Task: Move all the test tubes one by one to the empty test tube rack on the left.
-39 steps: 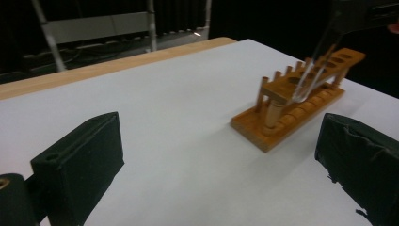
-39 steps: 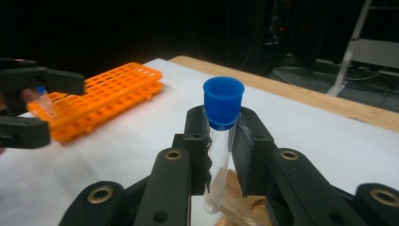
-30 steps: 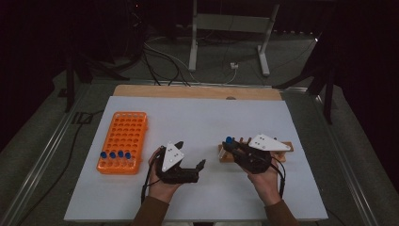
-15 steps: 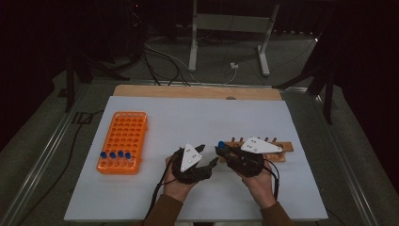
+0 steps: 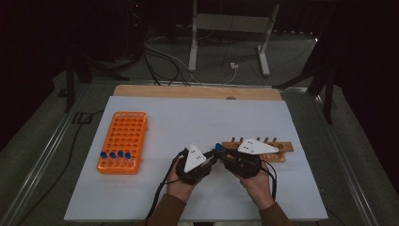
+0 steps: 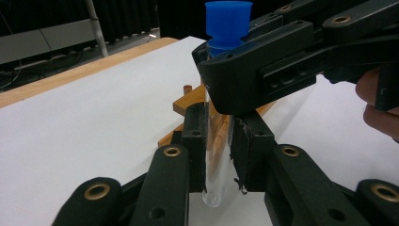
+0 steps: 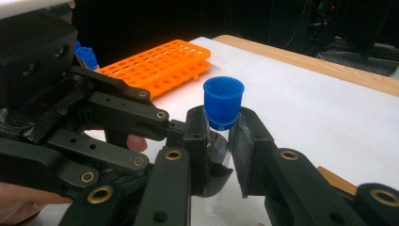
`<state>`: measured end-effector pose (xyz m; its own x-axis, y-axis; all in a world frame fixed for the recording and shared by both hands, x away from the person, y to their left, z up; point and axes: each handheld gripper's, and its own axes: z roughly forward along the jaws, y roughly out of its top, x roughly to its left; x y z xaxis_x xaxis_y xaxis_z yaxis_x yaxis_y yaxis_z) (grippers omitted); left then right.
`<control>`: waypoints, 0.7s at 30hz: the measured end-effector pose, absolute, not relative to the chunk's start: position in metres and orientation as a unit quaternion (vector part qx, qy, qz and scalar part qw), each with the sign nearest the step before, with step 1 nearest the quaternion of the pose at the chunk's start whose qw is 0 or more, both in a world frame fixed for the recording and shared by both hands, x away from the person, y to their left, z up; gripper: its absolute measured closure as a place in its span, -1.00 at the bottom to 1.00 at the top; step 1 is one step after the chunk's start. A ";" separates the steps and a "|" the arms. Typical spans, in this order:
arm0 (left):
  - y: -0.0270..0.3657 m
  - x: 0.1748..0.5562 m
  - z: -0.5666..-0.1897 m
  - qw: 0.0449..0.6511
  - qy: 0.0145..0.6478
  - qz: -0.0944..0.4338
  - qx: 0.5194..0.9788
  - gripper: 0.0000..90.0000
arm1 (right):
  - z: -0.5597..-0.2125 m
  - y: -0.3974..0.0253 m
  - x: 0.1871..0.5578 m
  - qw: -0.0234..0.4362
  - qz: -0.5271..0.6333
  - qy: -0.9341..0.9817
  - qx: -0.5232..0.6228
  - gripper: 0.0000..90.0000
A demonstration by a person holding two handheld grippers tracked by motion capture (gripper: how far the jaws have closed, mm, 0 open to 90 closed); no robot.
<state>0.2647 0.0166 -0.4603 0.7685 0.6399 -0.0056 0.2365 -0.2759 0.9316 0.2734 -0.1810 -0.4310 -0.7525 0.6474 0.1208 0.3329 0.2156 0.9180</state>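
High view: white table sheet on wooden board, dark room.

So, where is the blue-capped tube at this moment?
In the high view the blue-capped tube stands upright at centre, between the left gripper and right gripper, beside the wooden rack.

Lab bench: orange tube rack

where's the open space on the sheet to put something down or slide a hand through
Free: the wide far stretch of the white sheet between the orange rack and the wooden rack, up to the wooden edge; also the near left corner. Crowded: the near middle, where the left gripper and right gripper meet on the blue-capped tube.
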 end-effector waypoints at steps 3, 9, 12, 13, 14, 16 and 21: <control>0.017 0.265 -0.460 0.532 0.280 0.190 0.776 0.73 | -0.431 -0.182 0.274 0.144 0.539 0.767 0.318 0.69; 0.022 0.268 -0.462 0.525 0.293 0.192 0.776 0.74 | -0.429 -0.185 0.274 0.140 0.546 0.763 0.317 0.37; 0.026 0.270 -0.463 0.523 0.299 0.194 0.774 0.74 | -0.429 -0.187 0.275 0.139 0.551 0.759 0.319 0.21; 0.028 0.270 -0.463 0.524 0.302 0.194 0.772 0.74 | -0.428 -0.188 0.275 0.139 0.551 0.758 0.321 0.16; 0.030 0.270 -0.463 0.525 0.305 0.194 0.771 0.74 | -0.428 -0.189 0.276 0.139 0.552 0.757 0.322 0.10; 0.034 0.270 -0.464 0.525 0.310 0.196 0.768 0.74 | -0.427 -0.192 0.277 0.139 0.553 0.755 0.325 -0.04; 0.044 0.269 -0.464 0.524 0.319 0.199 0.765 0.74 | -0.427 -0.197 0.279 0.154 0.545 0.753 0.335 -0.40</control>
